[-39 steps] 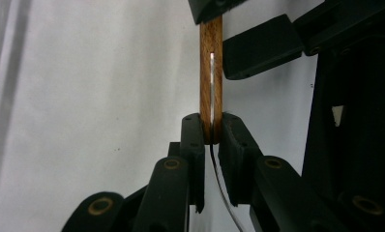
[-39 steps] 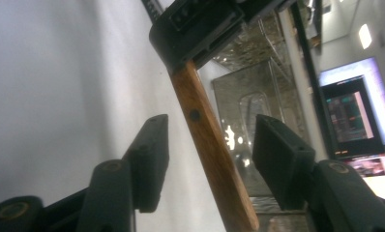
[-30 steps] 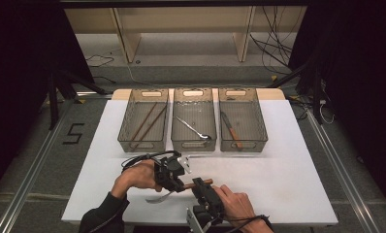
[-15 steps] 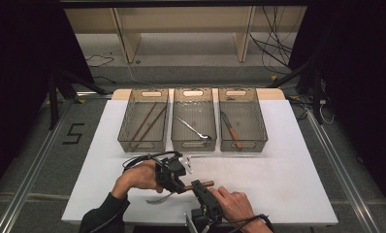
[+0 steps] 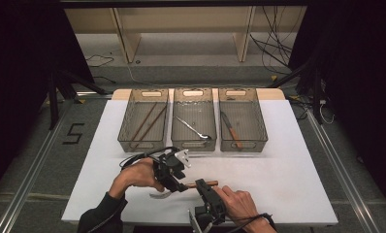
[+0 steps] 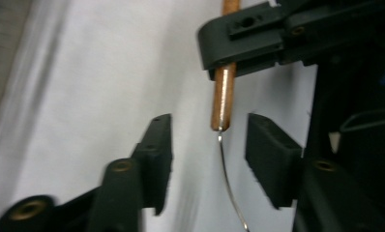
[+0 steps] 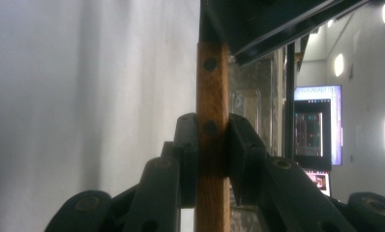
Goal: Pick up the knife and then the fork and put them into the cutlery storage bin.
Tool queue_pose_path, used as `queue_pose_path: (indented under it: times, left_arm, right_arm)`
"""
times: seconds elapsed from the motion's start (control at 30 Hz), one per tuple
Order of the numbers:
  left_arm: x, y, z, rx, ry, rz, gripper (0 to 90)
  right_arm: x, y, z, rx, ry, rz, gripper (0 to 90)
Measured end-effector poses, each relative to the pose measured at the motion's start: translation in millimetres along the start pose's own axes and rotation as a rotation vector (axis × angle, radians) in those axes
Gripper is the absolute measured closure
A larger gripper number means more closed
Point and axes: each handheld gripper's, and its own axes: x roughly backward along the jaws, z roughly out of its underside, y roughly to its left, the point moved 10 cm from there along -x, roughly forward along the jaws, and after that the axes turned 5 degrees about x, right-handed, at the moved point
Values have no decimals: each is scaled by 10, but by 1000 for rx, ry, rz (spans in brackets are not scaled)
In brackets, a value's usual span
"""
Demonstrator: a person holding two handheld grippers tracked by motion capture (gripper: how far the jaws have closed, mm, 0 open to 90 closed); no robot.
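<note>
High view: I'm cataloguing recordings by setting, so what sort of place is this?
Probably a lab recording station: a white table with three clear sorting bins of cutlery, loose cables on the floor behind, dark surrounds.

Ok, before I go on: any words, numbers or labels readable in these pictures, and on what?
"5": dark tape mark on the floor left of the table, in the high view.
Monitor in the right gripper view: coloured screen content, too blurred to read.
Bins, utensils and grippers: no readable markings.

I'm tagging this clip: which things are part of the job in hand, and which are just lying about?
In hand:
- wooden-handled utensil
- right gripper, clamped on its handle
- left gripper, jaws just opened, astride it

Lying about:
- chopsticks
- spoon
- knife
- three bins
</note>
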Motion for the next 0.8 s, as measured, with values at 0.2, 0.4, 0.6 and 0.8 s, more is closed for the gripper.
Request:
queue_pose_path:
  times: [0.2,0.4,0.6,0.8]
  left_arm:
    - [165,162,-54,67,-113,-58,390]
    - [441,382,-19,155,-237,-143,322]
    - [630,480,-7,215,-383,-213,296]
    - [664,544,45,272,-489,-259,271]
  right_arm:
    - [12,-50,153,-17,23,2,766]
    - [36,-140,376,-68,60,3,766]
    - [54,-226,651,-153,104,-7,766]
    - [44,-360,957,-276,159,-21,765]
